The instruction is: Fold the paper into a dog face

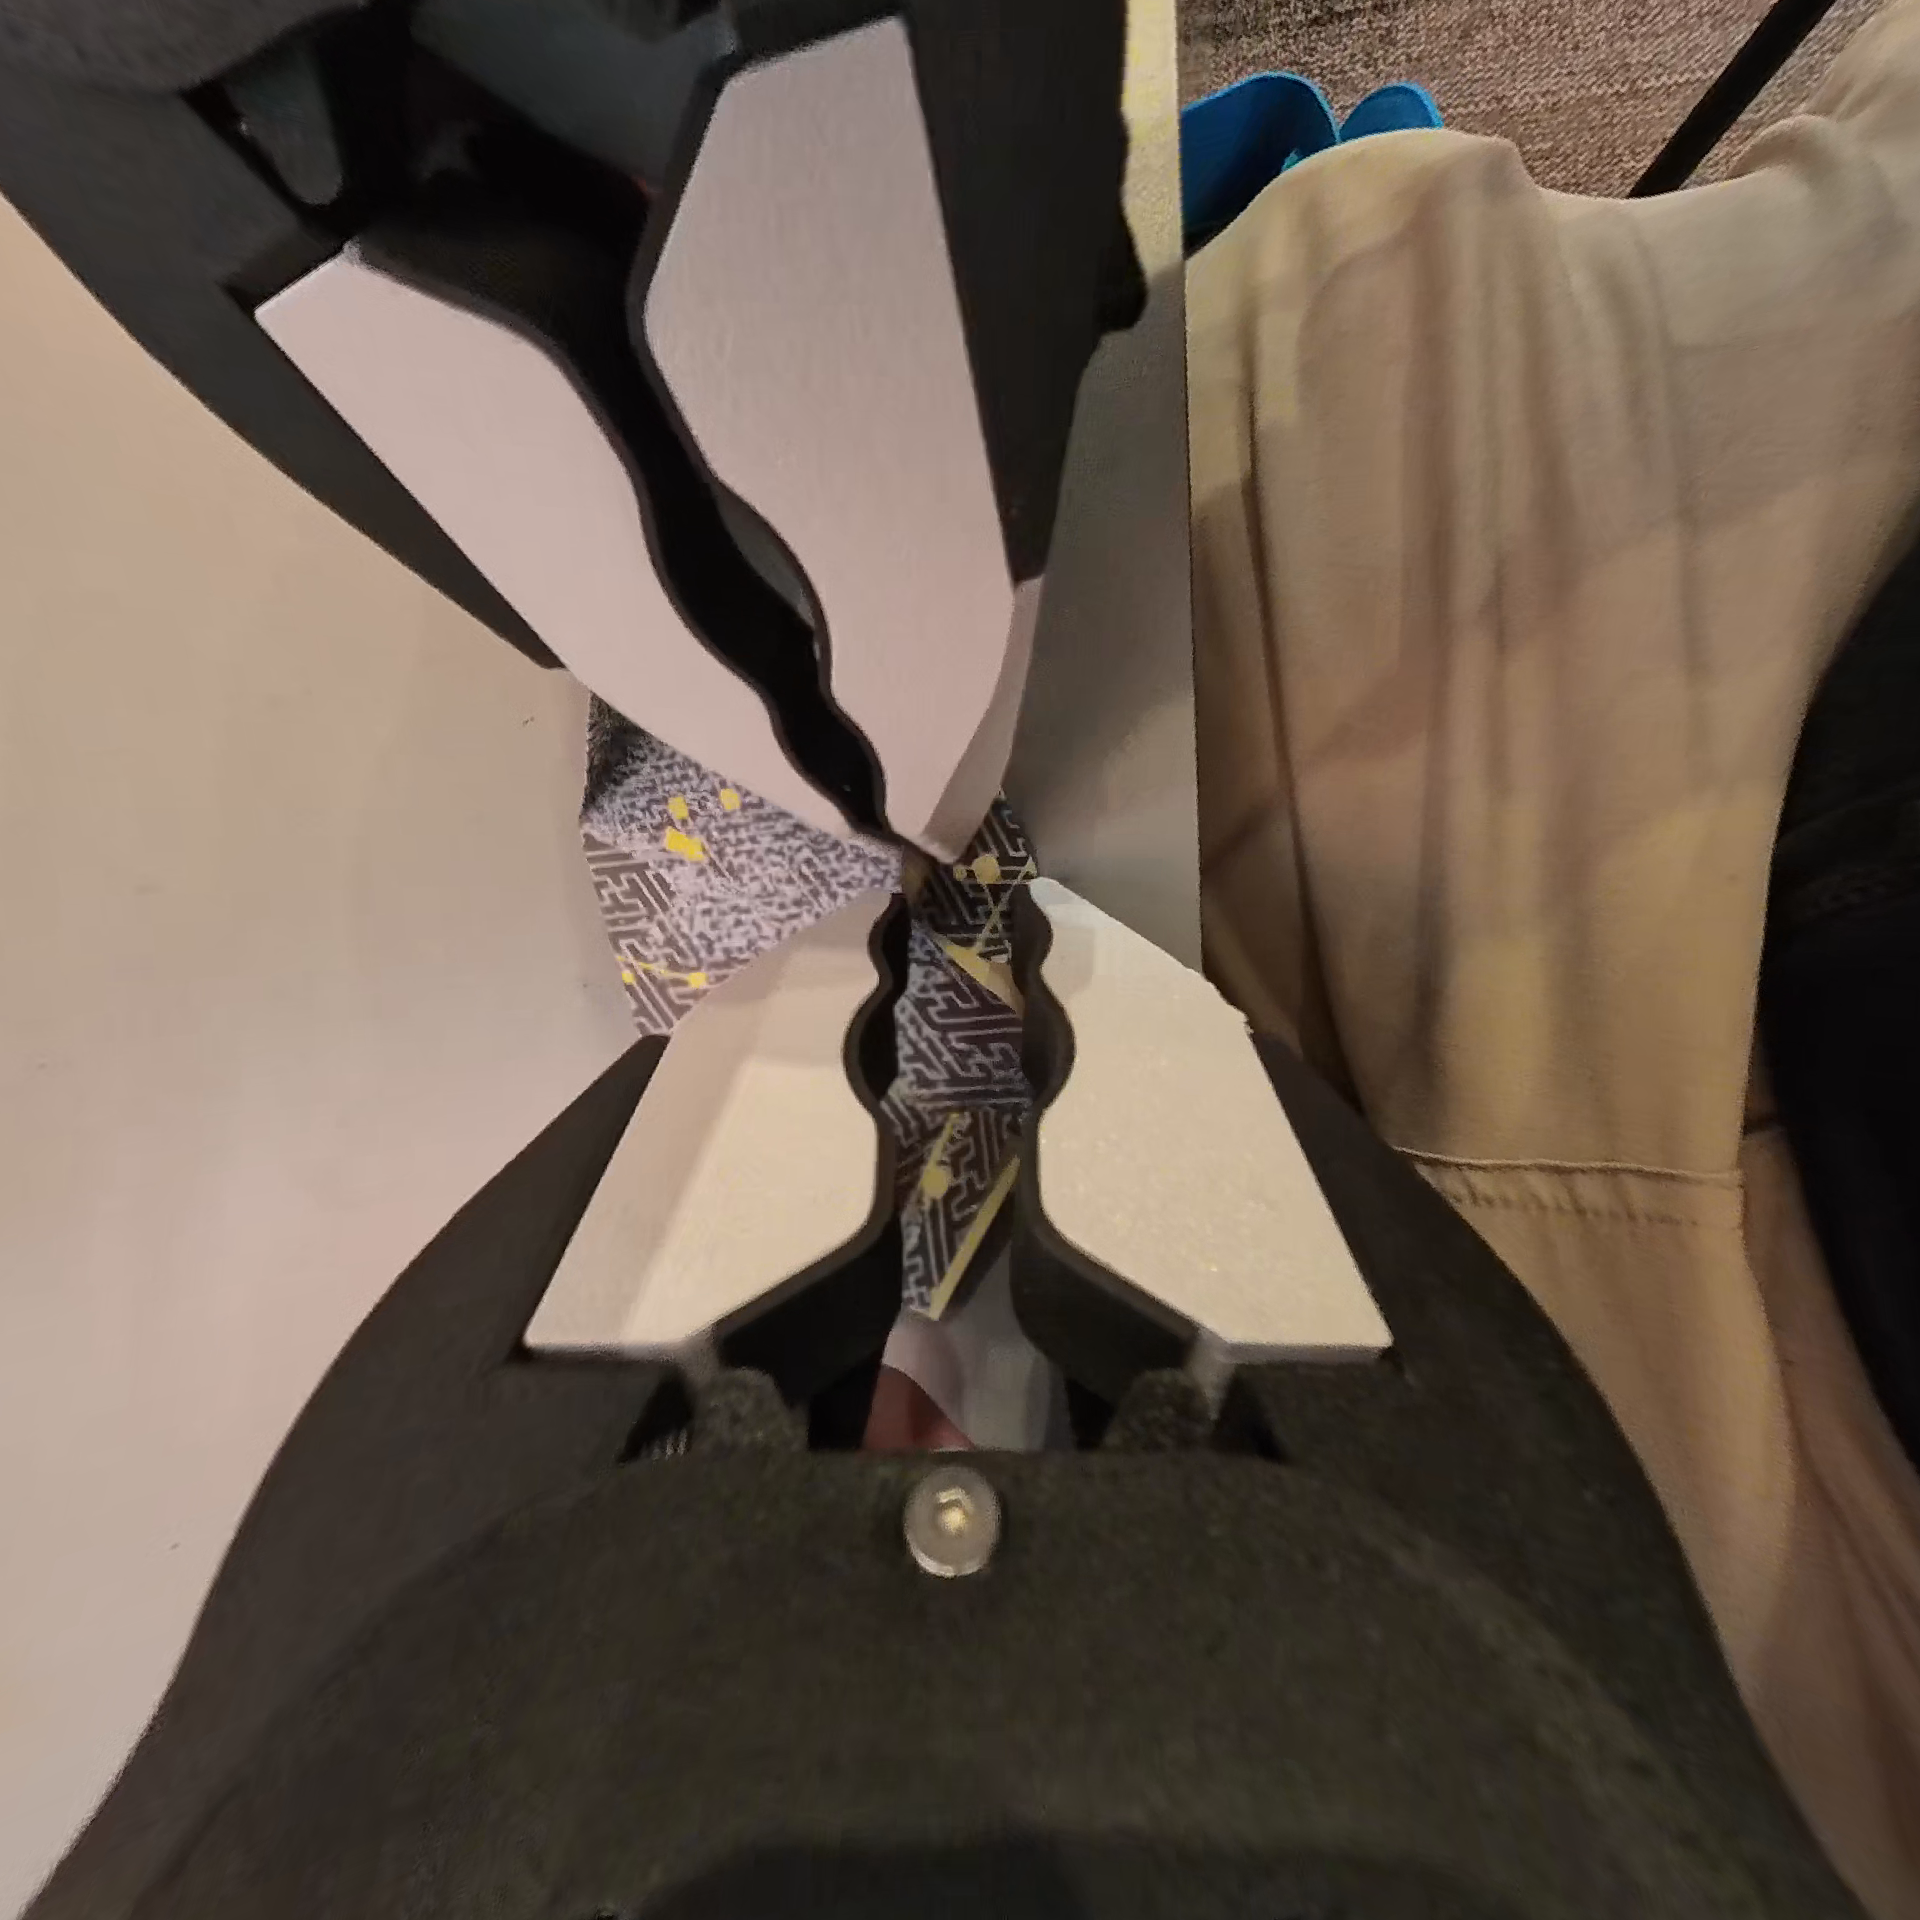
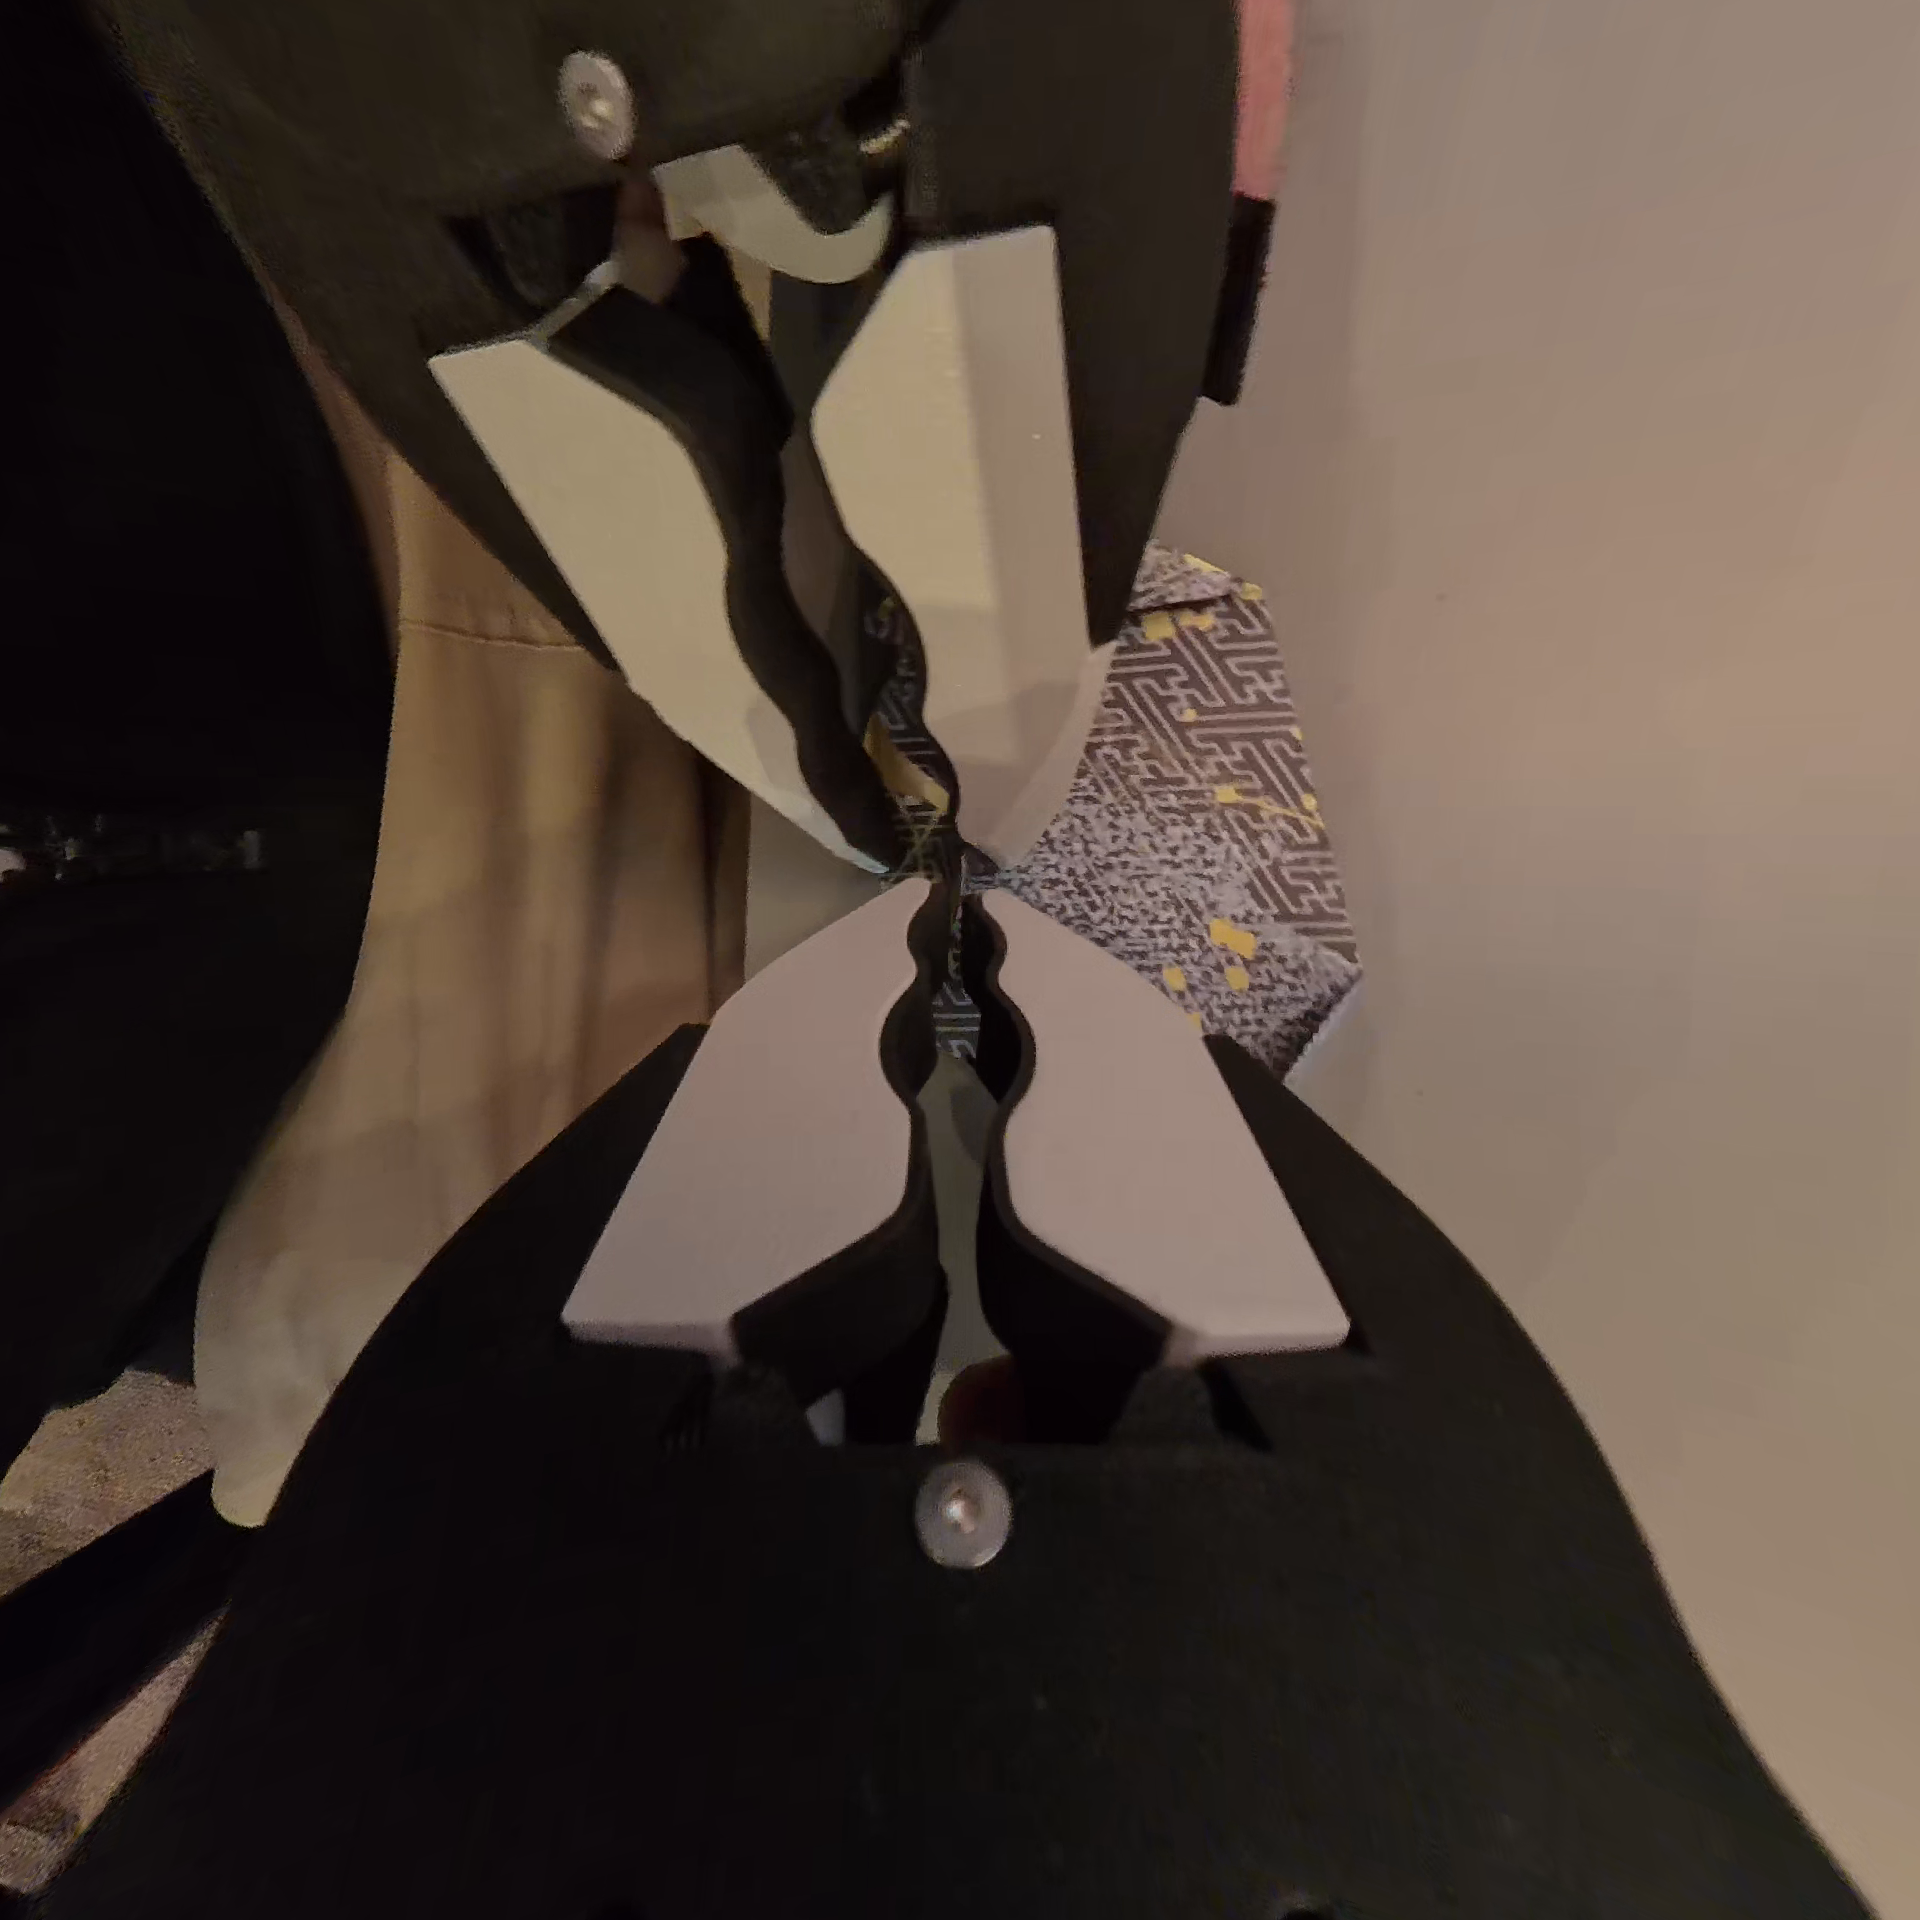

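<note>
The folded paper (image 1: 717, 894), black and grey maze pattern with yellow specks, lies at the table edge. It also shows in the right wrist view (image 2: 1195, 852). My left gripper (image 1: 961, 914) is shut on a flap of the paper, which shows between its fingers. My right gripper (image 1: 899, 831) comes in from the opposite side, tip to tip with the left one. In its own view the right gripper (image 2: 951, 904) is shut on the same paper edge, and the left gripper (image 2: 925, 847) meets it from above. The grippers hide much of the paper.
The pale table (image 1: 260, 831) also shows in the right wrist view (image 2: 1610, 935); its edge runs just beside the grippers. A person in a beige garment (image 1: 1507, 727) sits close against that edge. A blue object (image 1: 1257, 114) lies on the carpet beyond.
</note>
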Demonstrator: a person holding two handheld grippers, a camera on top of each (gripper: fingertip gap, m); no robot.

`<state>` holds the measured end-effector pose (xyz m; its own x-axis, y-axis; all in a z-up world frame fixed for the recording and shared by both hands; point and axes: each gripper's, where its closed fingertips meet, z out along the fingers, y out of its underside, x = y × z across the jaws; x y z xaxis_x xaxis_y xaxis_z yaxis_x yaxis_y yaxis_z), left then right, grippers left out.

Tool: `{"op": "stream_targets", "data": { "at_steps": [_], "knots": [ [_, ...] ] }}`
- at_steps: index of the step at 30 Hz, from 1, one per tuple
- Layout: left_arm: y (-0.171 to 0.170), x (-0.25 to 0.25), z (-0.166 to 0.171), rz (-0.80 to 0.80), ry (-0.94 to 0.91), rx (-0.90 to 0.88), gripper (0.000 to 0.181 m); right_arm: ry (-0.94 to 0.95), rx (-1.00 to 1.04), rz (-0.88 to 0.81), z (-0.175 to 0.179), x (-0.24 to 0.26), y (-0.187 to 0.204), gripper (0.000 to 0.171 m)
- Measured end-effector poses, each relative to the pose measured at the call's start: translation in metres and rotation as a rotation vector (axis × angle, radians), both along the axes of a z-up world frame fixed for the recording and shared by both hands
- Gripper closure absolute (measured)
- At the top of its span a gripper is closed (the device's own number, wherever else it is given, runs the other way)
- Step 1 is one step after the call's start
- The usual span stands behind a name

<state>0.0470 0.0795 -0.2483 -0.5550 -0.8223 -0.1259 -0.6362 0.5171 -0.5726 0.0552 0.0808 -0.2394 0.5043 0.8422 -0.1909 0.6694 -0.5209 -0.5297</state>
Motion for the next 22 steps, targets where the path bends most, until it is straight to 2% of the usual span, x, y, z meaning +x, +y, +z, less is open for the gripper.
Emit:
{"op": "stream_targets", "data": {
  "at_steps": [1, 7, 12, 14, 20, 22],
  "knots": [
    [0.001, 0.001, 0.000, 0.004, -0.002, 0.005, 0.161, -0.001, -0.003, -0.007, -0.001, 0.001, 0.001, 0.170],
    [0.010, 0.001, 0.003, 0.036, -0.004, 0.021, 0.148, -0.031, -0.010, -0.014, -0.008, 0.005, 0.002, 0.171],
    [0.012, -0.001, 0.002, 0.033, -0.001, 0.049, 0.158, 0.027, -0.027, -0.020, 0.000, 0.001, -0.001, 0.165],
    [0.013, -0.001, 0.001, 0.037, -0.002, 0.056, 0.161, 0.049, -0.037, -0.018, 0.004, 0.000, -0.003, 0.157],
    [0.013, -0.002, 0.000, 0.027, -0.002, 0.052, 0.165, 0.010, -0.003, 0.007, -0.001, -0.004, -0.002, 0.158],
    [0.014, -0.001, 0.001, 0.031, -0.004, 0.053, 0.165, -0.002, 0.031, 0.002, 0.001, -0.005, 0.004, 0.165]
  ]
}}
